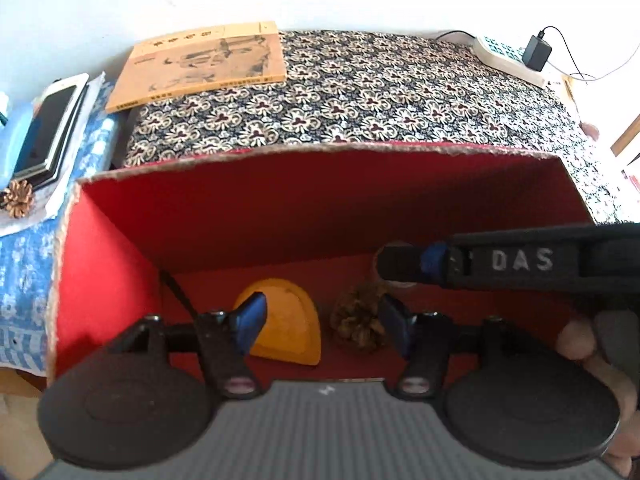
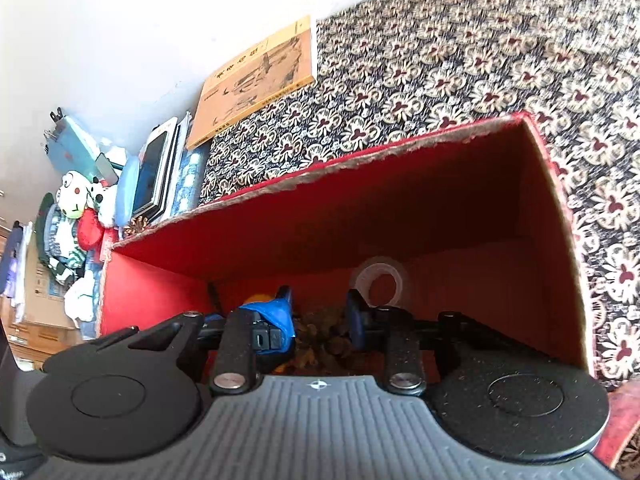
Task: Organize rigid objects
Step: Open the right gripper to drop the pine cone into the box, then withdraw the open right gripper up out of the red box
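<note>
Both tools over the red box

My left tool (image 1: 320, 320) and right tool (image 2: 320, 312) hang released, empty, above the box's (image 1: 320, 200) yellow piece (image 1: 292, 328), pinecone (image 1: 356, 320) and tape ring (image 2: 380, 276); crowding risks a collision.

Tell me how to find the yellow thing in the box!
Look into the big red box on the flowery cloth. On its floor, left of the brown pine cone, lies the yellow piece. It is smooth, flat and dome-shaped, the only yellow thing there.
</note>
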Motion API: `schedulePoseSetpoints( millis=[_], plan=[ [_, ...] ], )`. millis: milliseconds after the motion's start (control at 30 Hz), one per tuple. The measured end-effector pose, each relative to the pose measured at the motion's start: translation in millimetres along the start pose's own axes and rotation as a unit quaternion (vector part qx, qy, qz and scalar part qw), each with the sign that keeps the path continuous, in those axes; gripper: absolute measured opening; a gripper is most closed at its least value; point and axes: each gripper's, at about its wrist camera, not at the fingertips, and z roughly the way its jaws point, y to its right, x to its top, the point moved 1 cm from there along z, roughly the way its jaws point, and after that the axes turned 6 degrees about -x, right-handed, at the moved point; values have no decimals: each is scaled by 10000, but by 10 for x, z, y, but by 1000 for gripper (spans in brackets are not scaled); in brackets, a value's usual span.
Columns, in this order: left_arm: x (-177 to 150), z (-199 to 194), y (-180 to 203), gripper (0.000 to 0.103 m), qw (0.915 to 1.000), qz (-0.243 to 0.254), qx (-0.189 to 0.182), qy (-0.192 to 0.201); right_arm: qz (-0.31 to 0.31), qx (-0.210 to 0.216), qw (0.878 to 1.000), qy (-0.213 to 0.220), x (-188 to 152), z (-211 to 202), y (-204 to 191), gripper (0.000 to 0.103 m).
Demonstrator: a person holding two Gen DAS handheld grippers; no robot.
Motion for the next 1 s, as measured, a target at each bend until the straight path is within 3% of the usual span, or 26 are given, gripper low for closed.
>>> schedulePoseSetpoints(
  millis=[200, 433, 1000],
  plan=[
    [-11, -34, 29, 62, 9998, 87, 141, 142, -282, -420, 9981, 345, -114, -148, -12, 13],
    [-13, -50, 68, 62, 9990, 208, 317, 238, -388, -555, 9940, 855, -217, -303, -3, 10],
    [-16, -60, 47, 65, 9975, 16, 633, 302, -237, -387, 9894, 1377, -311, -360, -4, 6]
  ],
)
